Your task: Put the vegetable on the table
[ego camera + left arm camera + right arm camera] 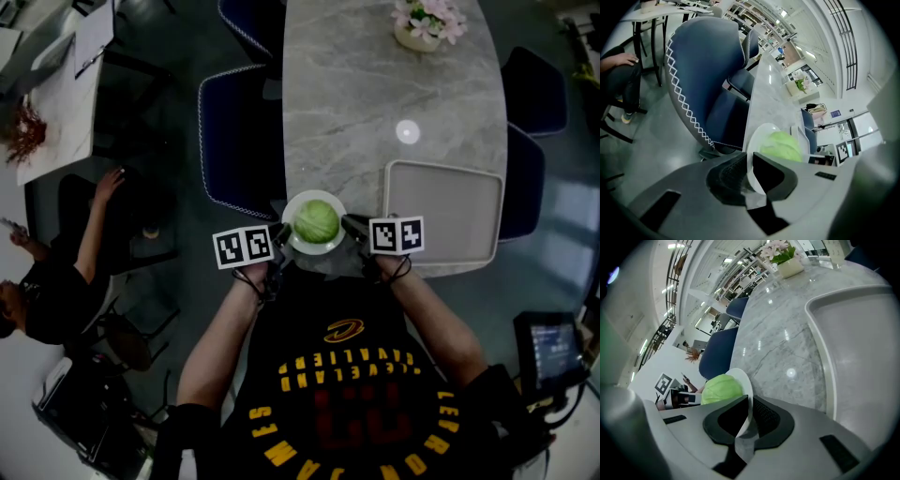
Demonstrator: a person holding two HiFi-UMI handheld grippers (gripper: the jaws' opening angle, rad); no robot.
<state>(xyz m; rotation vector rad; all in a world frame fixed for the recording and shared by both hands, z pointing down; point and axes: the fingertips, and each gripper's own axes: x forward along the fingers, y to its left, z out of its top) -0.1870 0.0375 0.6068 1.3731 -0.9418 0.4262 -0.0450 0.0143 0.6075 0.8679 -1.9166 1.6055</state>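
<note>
A round green cabbage (316,221) lies on a white plate (328,196) at the near edge of the grey marble table (356,112). My left gripper (281,234) is shut on the plate's left rim and my right gripper (352,225) on its right rim. In the left gripper view the plate rim (757,136) runs between the jaws of the left gripper (750,171), with the cabbage (780,145) just beyond. In the right gripper view the right gripper (749,416) pinches the plate (743,380) beside the cabbage (721,387).
A pale empty tray (441,211) lies on the table just right of the plate. A flower pot (427,23) stands at the far end. Dark blue chairs (234,131) flank the table. A seated person (56,281) is off to the left.
</note>
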